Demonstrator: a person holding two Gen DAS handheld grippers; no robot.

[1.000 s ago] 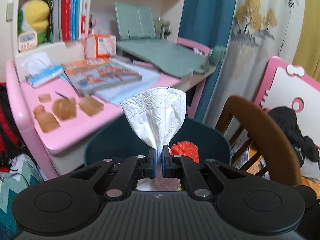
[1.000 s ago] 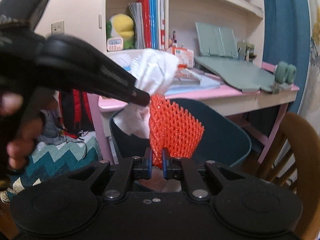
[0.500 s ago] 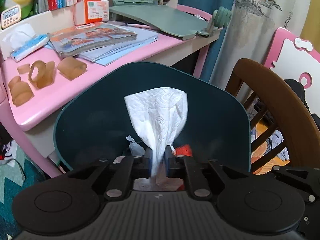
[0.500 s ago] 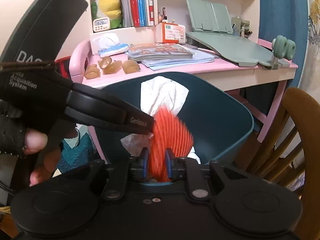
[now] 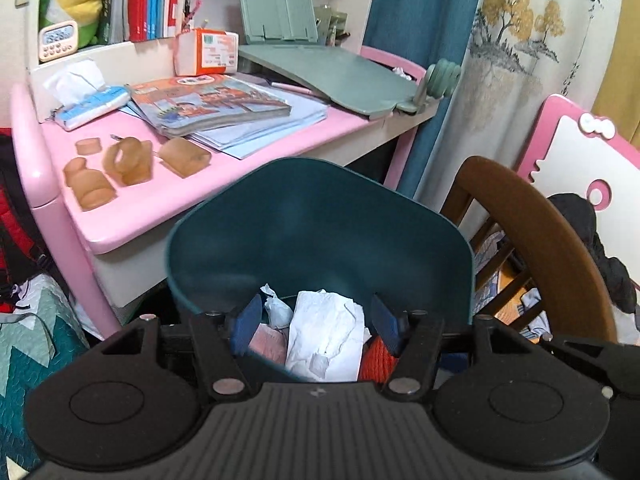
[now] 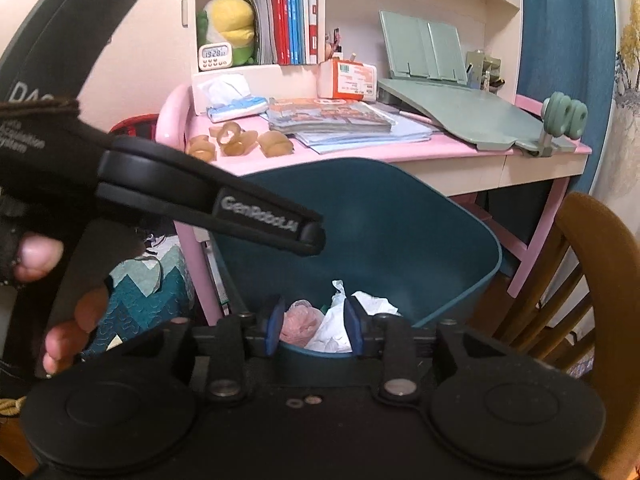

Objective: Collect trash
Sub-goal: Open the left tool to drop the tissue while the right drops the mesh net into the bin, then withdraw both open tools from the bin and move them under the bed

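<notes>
The white tissue (image 5: 326,336) lies crumpled and creased inside the dark teal bin (image 5: 320,232), its folds slumped against the red mesh net (image 5: 378,362) beside it on the right. A small grey-white paper wad (image 5: 277,309) and a pale pink net (image 5: 266,342) sit to its left in the bin. From the right wrist view the same tissue (image 6: 334,330) shows next to the pink net (image 6: 298,322) at the bottom of the bin (image 6: 400,232), which stands in front of the pink desk (image 5: 132,216).

The left gripper (image 5: 316,322) hangs over the bin with its 2 blue pads spread wide, holding nothing. The right gripper (image 6: 313,322) is likewise spread apart and empty above the trash.

0.5 s ago the left gripper was pinching the tissue upright like a fan, and the right one was clamped on the red net; both pieces have since dropped into the bin and both sets of fingers have parted.
</notes>
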